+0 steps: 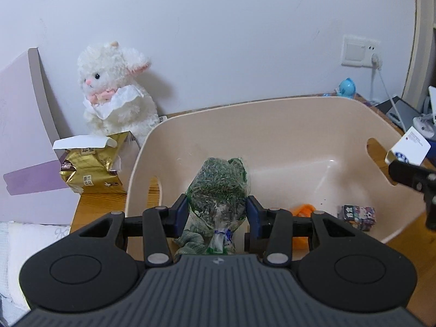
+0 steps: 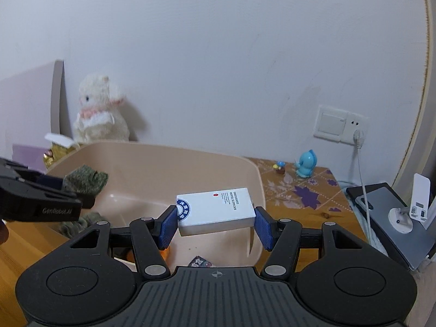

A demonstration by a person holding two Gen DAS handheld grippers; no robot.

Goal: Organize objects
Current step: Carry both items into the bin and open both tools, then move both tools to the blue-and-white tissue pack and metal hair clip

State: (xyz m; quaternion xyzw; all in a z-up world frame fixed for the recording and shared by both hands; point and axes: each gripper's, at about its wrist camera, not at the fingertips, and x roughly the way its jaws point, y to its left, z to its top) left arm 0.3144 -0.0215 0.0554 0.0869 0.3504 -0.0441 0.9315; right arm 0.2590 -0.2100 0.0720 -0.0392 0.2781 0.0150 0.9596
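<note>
Left gripper [image 1: 218,212] clamped on a clear bag of green pellets [image 1: 218,185], held over the near-left part of the beige tub [image 1: 272,114]. Right gripper [image 2: 215,224] clenched on a white box [image 2: 218,209], above the tub's right rim. On the tub floor, near edge: orange item [image 1: 303,209] beside a small patterned box [image 1: 358,215].

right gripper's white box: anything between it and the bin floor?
Nothing visible blocks it. The white box hangs over the beige bin; the floor beneath looks bare, with a small patterned box near the front wall.
</note>
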